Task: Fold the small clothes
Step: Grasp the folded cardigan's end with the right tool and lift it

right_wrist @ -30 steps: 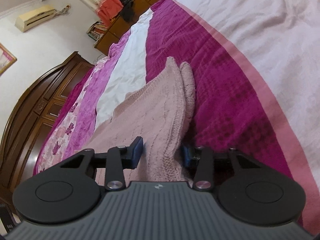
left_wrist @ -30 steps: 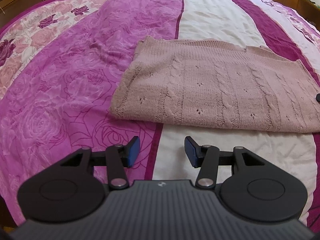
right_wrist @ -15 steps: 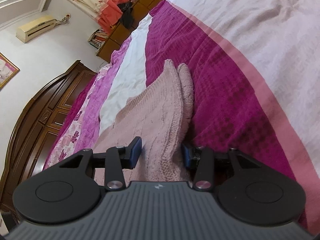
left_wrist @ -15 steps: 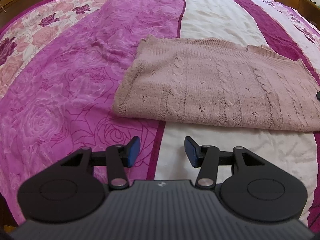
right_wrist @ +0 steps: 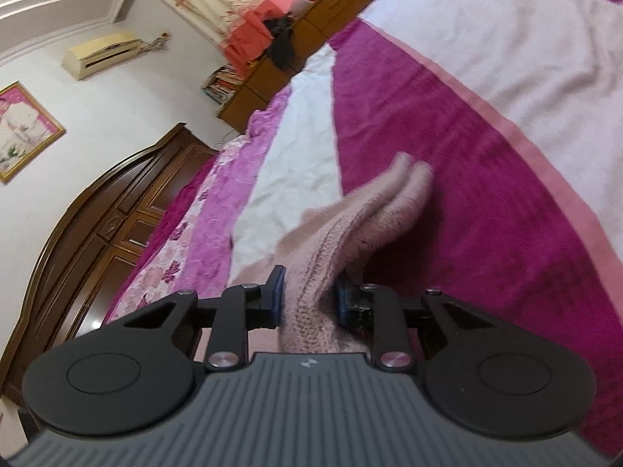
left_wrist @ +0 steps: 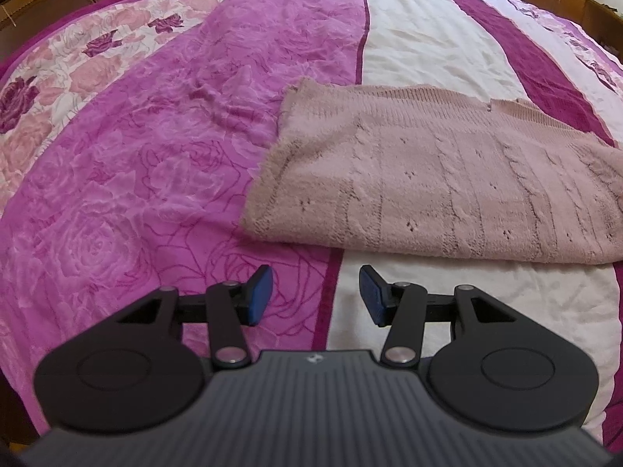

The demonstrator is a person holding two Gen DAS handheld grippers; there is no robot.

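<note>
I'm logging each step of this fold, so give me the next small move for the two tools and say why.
Probably carry the right tool across toward the sweater's far end. Its pads are shut on the end of the pink knit sweater, which is already raised off the bedspread. The left tool hangs open short of the near edge, holding nothing, so it could come forward to steady that end.

No readable text, number or brand name is found in either view. Only a small pale emblem, too small to be made out, is seen on the ribbed grey housing of each gripper, midway behind its fingers.
</note>
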